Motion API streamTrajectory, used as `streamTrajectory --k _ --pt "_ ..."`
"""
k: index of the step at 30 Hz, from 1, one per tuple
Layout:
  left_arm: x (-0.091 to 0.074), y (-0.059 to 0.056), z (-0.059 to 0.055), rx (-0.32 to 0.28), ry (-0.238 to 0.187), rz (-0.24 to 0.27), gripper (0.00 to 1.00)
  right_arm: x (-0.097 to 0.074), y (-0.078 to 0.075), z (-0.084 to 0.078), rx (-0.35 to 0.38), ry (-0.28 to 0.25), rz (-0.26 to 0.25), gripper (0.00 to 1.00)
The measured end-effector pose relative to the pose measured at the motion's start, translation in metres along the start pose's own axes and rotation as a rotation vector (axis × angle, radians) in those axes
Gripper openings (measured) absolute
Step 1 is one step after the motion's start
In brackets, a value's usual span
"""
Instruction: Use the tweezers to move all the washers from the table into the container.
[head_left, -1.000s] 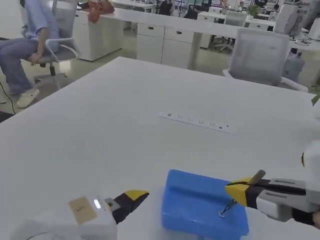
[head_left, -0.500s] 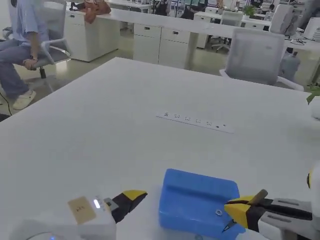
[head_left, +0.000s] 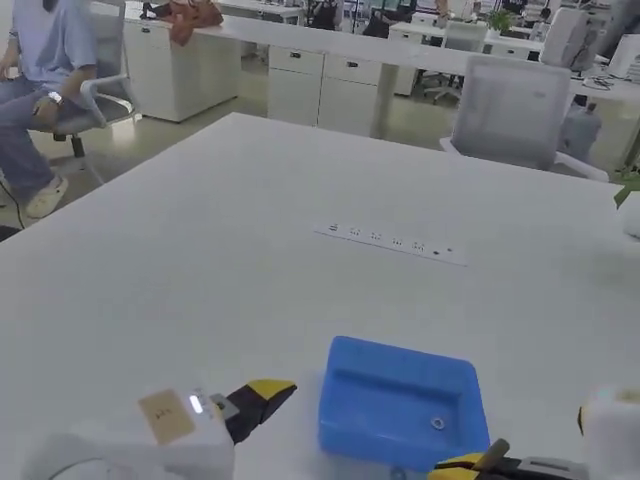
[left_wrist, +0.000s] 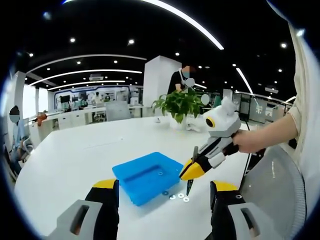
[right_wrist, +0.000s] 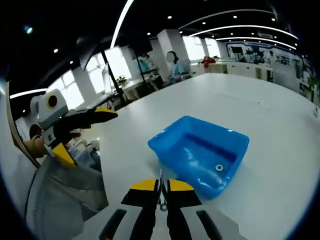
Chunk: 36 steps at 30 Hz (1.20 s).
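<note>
Blue container is seen on the white table, open side up. One washer is noted lying flat on the container floor, towards its near right corner in the head view.

Right gripper: jaws are drawn close together and clamped on the tweezers, which are held at their upper end. In the left gripper view the tweezers point down just outside the container's edge, with their tips directly over a small group of loose washers. These washers, four as counted, lie on the table just beside the container, apart from its wall. Contact between tips and washers cannot be told.

Left gripper: jaws are spread wide, with nothing between them. In the head view it is placed beside the container's left side, apart from it, with its yellow tip aimed at the container wall.

A flush power strip is set into the table well beyond the container's far side. A potted plant is recorded further back behind the container in the left gripper view.
</note>
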<state>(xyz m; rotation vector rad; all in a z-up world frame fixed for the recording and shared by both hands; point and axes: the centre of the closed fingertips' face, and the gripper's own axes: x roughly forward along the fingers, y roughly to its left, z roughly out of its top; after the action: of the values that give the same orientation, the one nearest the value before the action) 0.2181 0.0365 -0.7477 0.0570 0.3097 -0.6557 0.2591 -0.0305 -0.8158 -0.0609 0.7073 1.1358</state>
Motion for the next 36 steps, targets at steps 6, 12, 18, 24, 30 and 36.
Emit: streamTrajectory --k 6,12,18,24,30,36 --pt "0.0 0.0 -0.001 -0.001 0.002 0.001 0.75 0.006 0.001 -0.007 -0.001 0.03 0.005 0.03" --pt "0.0 0.0 -0.001 0.0 0.004 0.001 0.75 0.01 0.004 -0.011 -0.008 0.045 0.01 0.03" --pt "0.0 0.0 -0.002 0.003 0.006 -0.003 0.75 0.011 0.007 -0.011 -0.045 0.06 0.001 0.03" --pt "0.0 -0.001 -0.002 0.007 0.01 -0.006 0.75 0.009 0.01 -0.011 -0.101 0.068 -0.017 0.03" --pt "0.001 -0.002 -0.004 0.001 0.02 -0.015 0.75 0.013 0.013 -0.014 -0.114 0.076 0.001 0.03" --pt "0.001 -0.002 -0.007 0.004 0.032 -0.012 0.75 0.017 0.028 -0.017 -0.238 0.095 0.001 0.04"
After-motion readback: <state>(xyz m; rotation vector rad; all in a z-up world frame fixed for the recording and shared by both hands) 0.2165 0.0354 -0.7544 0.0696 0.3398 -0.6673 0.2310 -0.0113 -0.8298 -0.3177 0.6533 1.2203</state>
